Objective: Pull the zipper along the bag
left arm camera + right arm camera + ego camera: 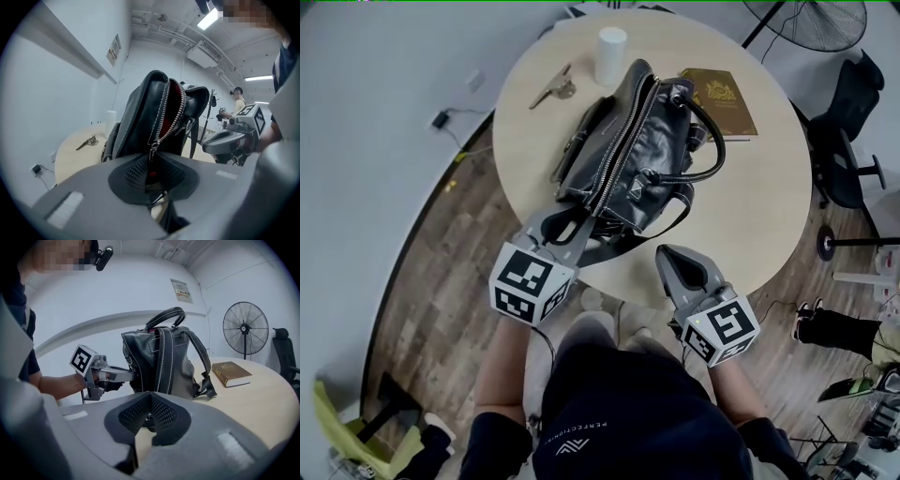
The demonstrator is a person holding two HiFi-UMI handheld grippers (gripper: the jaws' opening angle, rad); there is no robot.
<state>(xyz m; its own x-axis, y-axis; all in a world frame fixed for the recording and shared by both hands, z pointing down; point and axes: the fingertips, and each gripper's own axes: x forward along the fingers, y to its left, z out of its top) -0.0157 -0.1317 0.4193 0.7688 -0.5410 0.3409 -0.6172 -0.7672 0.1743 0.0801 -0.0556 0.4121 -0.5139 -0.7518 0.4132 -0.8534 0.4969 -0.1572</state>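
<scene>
One glossy black leather bag (pixel 664 148), metal-toothed zipper (pixel 627 141); round pale wooden table (pixel 750 216)

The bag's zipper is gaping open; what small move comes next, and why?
Probably draw the left gripper, whose jaws are closed on the zipper pull at the near end of the bag, toward the far end. The zipper teeth beyond it stand apart, so that should close them. The right gripper is shut and empty.
</scene>
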